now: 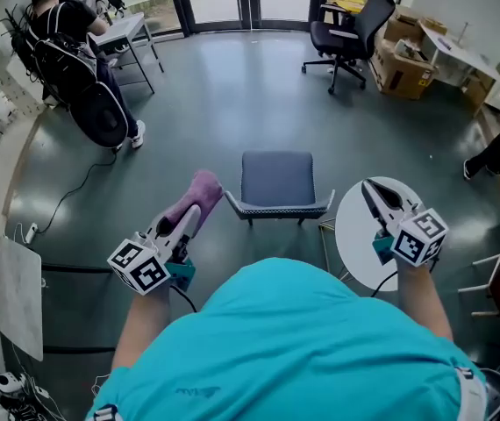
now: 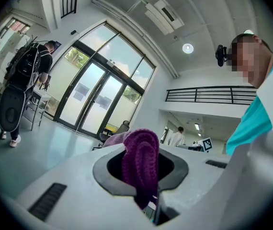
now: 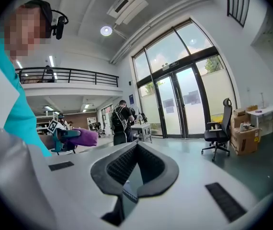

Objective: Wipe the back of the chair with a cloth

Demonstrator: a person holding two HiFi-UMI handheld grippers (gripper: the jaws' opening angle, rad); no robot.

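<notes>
This is a big open office-cum-lab hall. It has a grey floor (image 1: 215,103), tall glass doors (image 3: 179,104) and a railed mezzanine (image 2: 208,95) overhead. A black office chair (image 1: 355,24) stands beside cardboard boxes (image 1: 403,64), with a bench (image 1: 460,55) along the wall and a cable (image 1: 66,200) trailing.

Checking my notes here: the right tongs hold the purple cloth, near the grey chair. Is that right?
Not quite. The left tongs hold the purple cloth, near the grey chair; the left gripper view shows it pinched between them. The right tongs are shut on nothing.
</notes>
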